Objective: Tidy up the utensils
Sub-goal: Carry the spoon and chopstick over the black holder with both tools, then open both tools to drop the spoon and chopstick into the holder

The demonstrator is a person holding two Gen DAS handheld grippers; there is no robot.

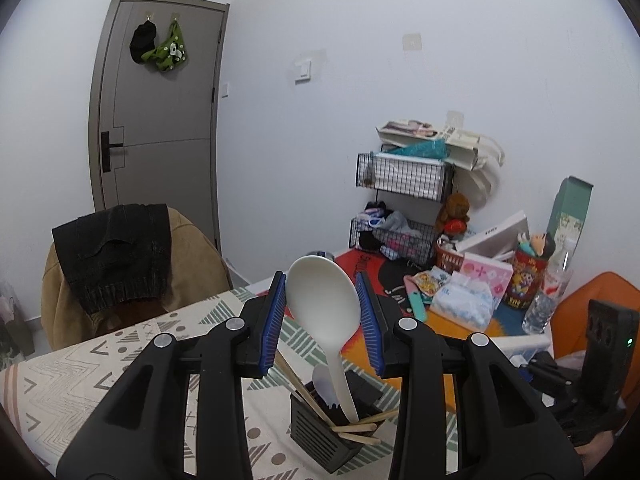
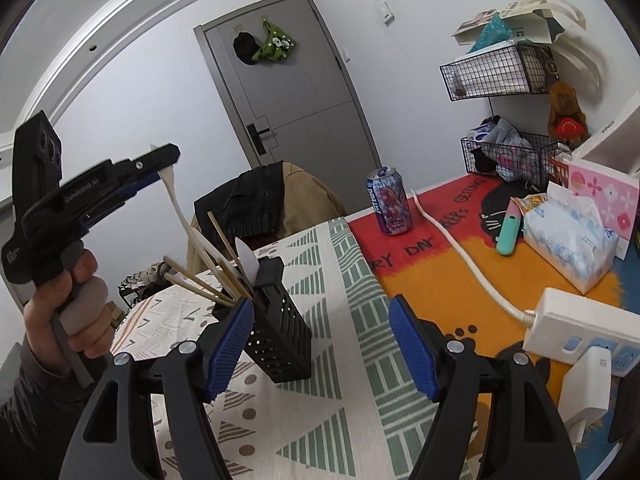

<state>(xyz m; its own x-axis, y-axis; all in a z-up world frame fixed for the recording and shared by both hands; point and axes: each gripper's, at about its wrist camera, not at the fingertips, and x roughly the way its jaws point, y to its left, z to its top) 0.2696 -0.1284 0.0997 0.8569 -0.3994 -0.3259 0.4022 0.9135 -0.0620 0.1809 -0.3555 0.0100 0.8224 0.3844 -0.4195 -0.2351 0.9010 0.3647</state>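
My left gripper (image 1: 323,304) is shut on the bowl of a large white spoon (image 1: 324,304), whose handle reaches down into a black slotted utensil holder (image 1: 328,436). The holder also has wooden chopsticks (image 1: 356,430) and a small white spork (image 1: 322,384) in it. In the right wrist view the left gripper (image 2: 160,164) holds the spoon (image 2: 176,204) above the holder (image 2: 280,340). My right gripper (image 2: 324,348) is open and empty, with its left finger beside the holder.
The holder stands on a patterned tablecloth (image 2: 320,420). A soda can (image 2: 390,200), a tissue pack (image 2: 568,240), a power strip (image 2: 584,328) with its cord and wire baskets (image 2: 500,72) are at the right. A chair with clothes over it (image 1: 120,264) stands behind the table.
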